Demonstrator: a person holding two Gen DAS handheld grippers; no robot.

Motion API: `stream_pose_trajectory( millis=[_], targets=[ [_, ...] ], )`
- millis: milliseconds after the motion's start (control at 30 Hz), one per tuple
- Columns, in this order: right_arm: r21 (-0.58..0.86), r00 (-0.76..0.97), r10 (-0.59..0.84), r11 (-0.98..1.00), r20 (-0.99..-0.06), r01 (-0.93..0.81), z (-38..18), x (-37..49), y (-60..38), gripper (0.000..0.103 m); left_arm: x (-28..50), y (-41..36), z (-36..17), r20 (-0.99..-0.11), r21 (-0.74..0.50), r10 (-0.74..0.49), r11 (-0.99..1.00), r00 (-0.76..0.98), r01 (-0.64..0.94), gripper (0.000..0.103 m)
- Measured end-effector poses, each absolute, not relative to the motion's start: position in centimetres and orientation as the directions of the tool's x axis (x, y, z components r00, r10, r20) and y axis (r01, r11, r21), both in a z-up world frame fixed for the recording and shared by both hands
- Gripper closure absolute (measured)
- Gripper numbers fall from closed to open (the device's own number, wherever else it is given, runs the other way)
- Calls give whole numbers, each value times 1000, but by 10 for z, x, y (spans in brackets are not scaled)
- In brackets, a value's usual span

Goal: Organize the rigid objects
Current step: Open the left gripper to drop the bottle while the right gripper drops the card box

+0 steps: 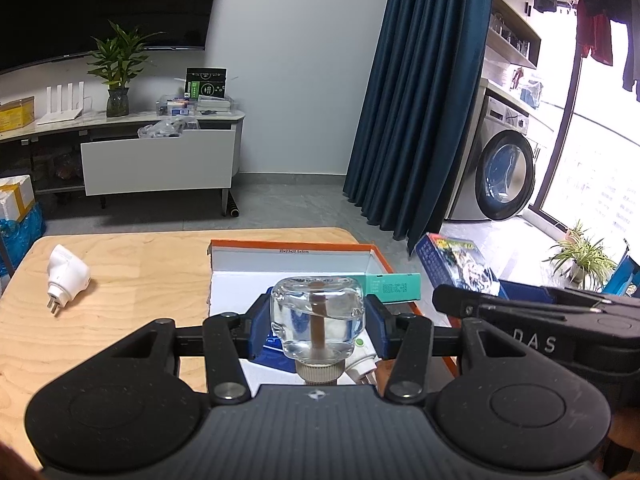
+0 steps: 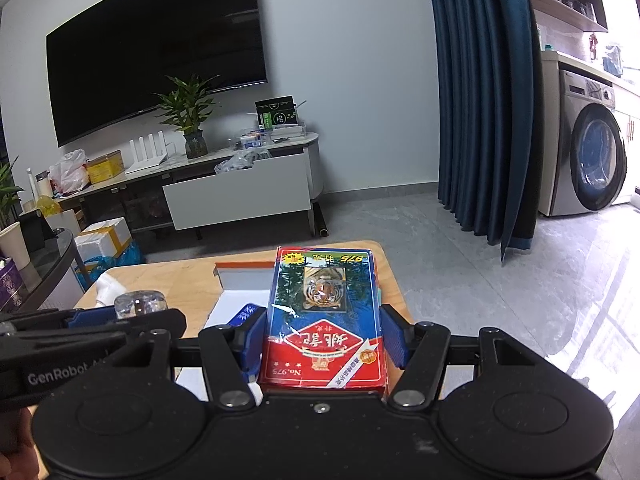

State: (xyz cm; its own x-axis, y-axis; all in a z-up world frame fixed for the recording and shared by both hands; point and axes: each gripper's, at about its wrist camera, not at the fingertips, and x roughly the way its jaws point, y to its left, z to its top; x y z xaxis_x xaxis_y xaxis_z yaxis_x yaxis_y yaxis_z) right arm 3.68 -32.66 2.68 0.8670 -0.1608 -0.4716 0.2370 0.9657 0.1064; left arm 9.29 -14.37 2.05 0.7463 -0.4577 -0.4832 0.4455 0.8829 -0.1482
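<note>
The left tongs (image 1: 318, 320) are gripping a clear glass bottle (image 1: 317, 316), their blue pads pressing on its two sides; the bottle is lying with its ribbed metal cap (image 1: 320, 372) turned toward the camera, and a brown stem is showing through the glass; it is hanging over the open white box with orange edges (image 1: 294, 245), which is sitting on the wooden bench (image 1: 132, 276); a small printed line on the box's far wall is reading "33x23x12.5x5cm"; inside the box a teal carton (image 1: 394, 287) is leaning at the right wall, its print too small to read, and a white item with a green dot (image 1: 362, 354) is peeking out below the bottle. A white plug adapter (image 1: 66, 276) is lying on the bench well to the left of the box, prongs pointing toward the near edge.

The right tongs (image 2: 324, 344) are gripping a blue and red playing-card box (image 2: 324, 320) by its long sides, above the right side of the bench; its face is carrying a tiger picture, "975" at the far end and "No.975" at the near end, with Chinese characters upside down between them. The body of the left tool, seen from the right wrist, is bearing the word "GenRobot"; the right tool, seen from the left wrist, is showing the letters "DAS".
</note>
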Motion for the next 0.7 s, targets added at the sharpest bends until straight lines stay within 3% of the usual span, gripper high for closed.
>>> stream_pose_trajectory(
  millis=[700],
  targets=[
    [95,801,-77,982,-594,165,34,152,-365,31,132,-160,11,-520,-176,-477,871,708,458,53]
  ],
)
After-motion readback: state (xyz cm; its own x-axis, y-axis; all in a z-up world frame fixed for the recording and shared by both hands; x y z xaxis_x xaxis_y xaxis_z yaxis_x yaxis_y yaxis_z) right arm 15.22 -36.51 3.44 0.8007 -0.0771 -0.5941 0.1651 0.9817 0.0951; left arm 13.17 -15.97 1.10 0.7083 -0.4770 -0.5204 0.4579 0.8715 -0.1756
